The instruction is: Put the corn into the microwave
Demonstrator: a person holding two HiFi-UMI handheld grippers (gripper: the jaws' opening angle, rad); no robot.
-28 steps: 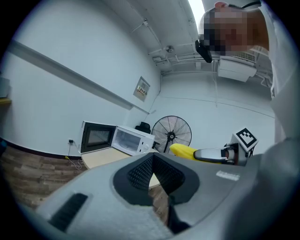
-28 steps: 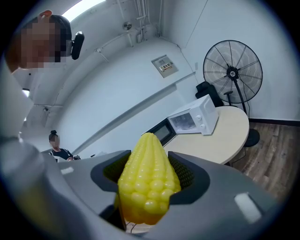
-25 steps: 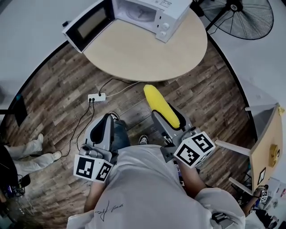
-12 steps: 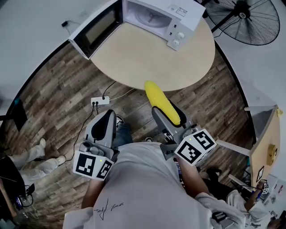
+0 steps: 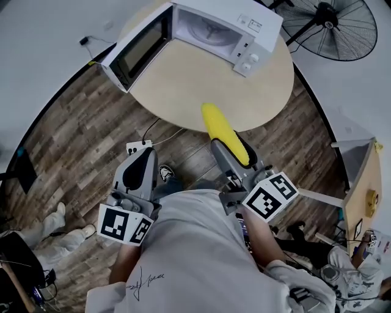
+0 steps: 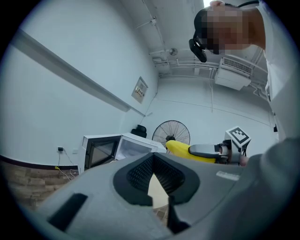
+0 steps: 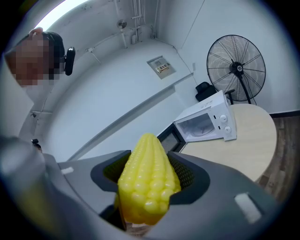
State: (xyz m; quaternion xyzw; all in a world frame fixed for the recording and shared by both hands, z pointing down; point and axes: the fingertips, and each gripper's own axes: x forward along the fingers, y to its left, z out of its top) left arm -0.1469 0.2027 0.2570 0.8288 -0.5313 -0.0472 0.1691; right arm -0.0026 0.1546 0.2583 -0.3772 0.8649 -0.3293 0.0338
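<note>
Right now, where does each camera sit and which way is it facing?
Head view: on the person's head, looking down at left gripper, right gripper, shirt, table.
Left gripper view: on that gripper, facing the microwave; its shut jaws show.
Right gripper view: on that gripper, facing the microwave; jaws clamp the corn.
Shared: all show the open microwave.

No words can be read. The label (image 5: 255, 24) on the microwave (image 5: 211, 29), far ahead of the right tool (image 5: 233, 150), is too small. So is the wall sign (image 7: 161, 66).

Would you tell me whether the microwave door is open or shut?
Open: the door stands swung out from the microwave, baring its cavity.
</note>
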